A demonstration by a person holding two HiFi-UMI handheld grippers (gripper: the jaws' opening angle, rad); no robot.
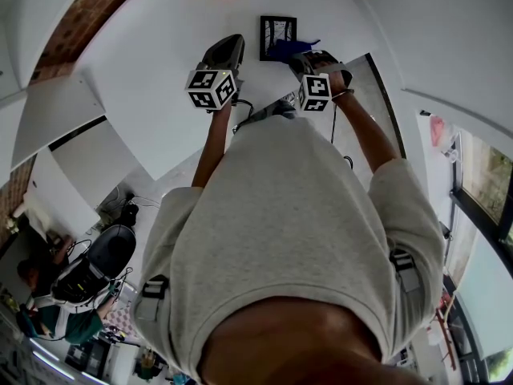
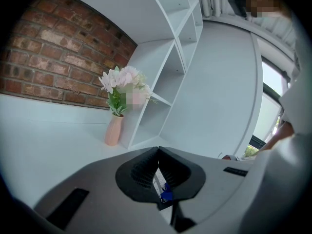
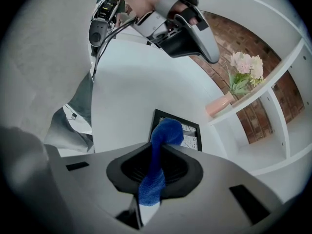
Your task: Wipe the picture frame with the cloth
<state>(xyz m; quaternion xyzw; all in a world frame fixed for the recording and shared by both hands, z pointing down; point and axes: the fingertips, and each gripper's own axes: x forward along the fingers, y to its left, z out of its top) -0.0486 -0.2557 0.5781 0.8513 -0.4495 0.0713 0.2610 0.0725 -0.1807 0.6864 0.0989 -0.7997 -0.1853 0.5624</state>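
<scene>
Right fingers (image 3: 181, 172) are pinching blue cloth (image 3: 165, 133) near picture frame (image 3: 191, 136), left fingers (image 2: 141, 172) sitting shut, empty; unbraced frame could slide.

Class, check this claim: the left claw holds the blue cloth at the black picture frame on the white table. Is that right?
No. The right claw holds the blue cloth at the black picture frame, as the right gripper view shows.
</scene>
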